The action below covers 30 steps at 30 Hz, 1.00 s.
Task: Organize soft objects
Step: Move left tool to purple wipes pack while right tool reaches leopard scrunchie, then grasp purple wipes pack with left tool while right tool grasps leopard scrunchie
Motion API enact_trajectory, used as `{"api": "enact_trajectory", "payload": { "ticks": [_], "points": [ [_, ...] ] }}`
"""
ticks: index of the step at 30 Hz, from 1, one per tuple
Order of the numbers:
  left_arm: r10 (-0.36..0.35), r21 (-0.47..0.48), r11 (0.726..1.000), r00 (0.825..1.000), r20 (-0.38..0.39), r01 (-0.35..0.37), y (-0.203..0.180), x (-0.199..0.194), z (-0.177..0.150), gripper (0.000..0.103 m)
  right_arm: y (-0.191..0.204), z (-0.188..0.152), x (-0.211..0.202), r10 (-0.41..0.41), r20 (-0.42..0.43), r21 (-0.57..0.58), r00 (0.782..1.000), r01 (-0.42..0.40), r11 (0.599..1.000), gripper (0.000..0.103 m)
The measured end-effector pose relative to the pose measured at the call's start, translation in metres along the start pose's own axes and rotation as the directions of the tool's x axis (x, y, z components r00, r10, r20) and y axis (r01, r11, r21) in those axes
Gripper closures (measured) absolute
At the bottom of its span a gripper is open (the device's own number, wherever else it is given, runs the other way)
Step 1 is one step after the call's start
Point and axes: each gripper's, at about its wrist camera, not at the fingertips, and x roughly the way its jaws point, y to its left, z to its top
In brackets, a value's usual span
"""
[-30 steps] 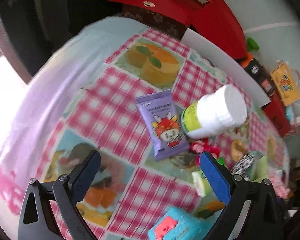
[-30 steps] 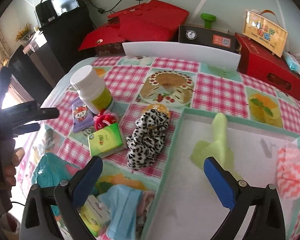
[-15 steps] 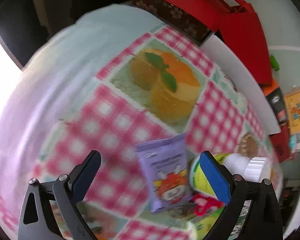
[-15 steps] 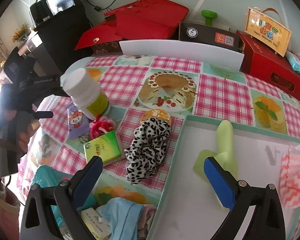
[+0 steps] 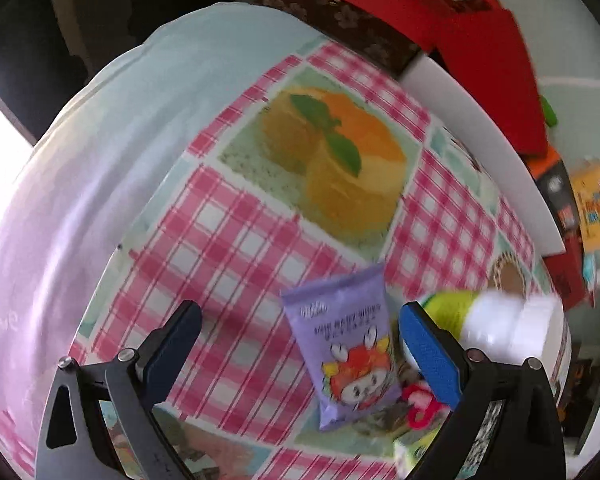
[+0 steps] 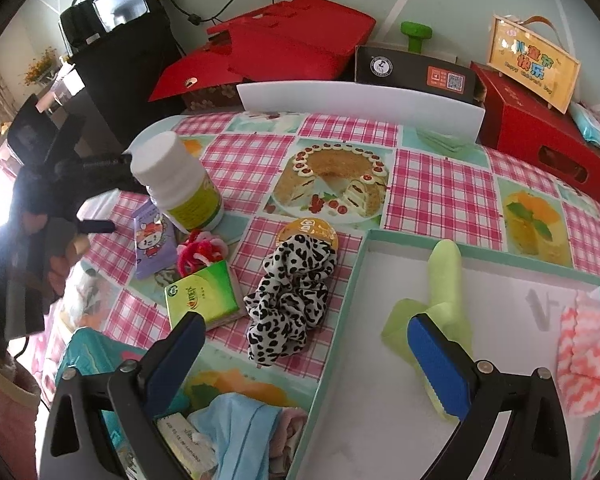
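My left gripper [image 5: 300, 340] is open and empty, low over the checked tablecloth, with a purple snack packet [image 5: 346, 354] between its fingers and a white bottle [image 5: 496, 322] just right of it. In the right wrist view it shows at the far left [image 6: 100, 190]. My right gripper [image 6: 304, 344] is open and empty above a leopard scrunchie [image 6: 292, 296] and the tray's rim [image 6: 348, 280]. The tray holds a green cloth [image 6: 440, 292] and a pink zigzag cloth [image 6: 588, 364]. A pink scrunchie [image 6: 198, 250] lies by the bottle [image 6: 180, 186].
A green tissue pack [image 6: 202, 298] lies left of the leopard scrunchie. A blue cloth [image 6: 236, 432] and a teal box [image 6: 96, 356] sit at the near edge. A white board [image 6: 360, 108], red boxes [image 6: 540, 136] and a black box [image 6: 412, 70] line the back.
My left gripper has dropped closer to the table and toward the purple packet and the bottle. My right gripper has barely moved.
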Motion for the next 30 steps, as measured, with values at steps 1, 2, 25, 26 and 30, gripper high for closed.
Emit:
{"api": "enact_trajectory", "payload": {
  "ticks": [1, 2, 25, 26, 30],
  "points": [
    [0.004, 0.032, 0.999, 1.000, -0.004, -0.003, -0.002, 0.001, -0.006, 0.004, -0.001, 0.000, -0.002, 0.001, 0.003, -0.001, 1.000, -0.001, 1.000, 0.001],
    [0.008, 0.058, 0.998, 1.000, -0.007, -0.008, -0.005, 0.001, -0.010, 0.004, -0.001, -0.001, -0.003, -0.001, 0.008, 0.001, 1.000, 0.001, 1.000, 0.001],
    [0.209, 0.294, 0.933, 0.978, 0.020, -0.206, -0.043, 0.027, -0.021, 0.004, 0.019, 0.002, 0.008, -0.002, -0.009, -0.099, 1.000, 0.001, 0.995, 0.005],
    [0.214, 0.295, 0.932, 0.977, 0.020, -0.210, -0.040, 0.026, -0.022, 0.004, 0.020, 0.002, 0.009, 0.000, -0.009, -0.103, 1.000, -0.001, 0.995, 0.005],
    [0.212, 0.287, 0.935, 0.977, 0.021, -0.209, -0.023, 0.024, -0.012, 0.004, 0.021, 0.002, 0.013, 0.002, -0.014, -0.108, 1.000, -0.003, 0.994, 0.011]
  ]
}}
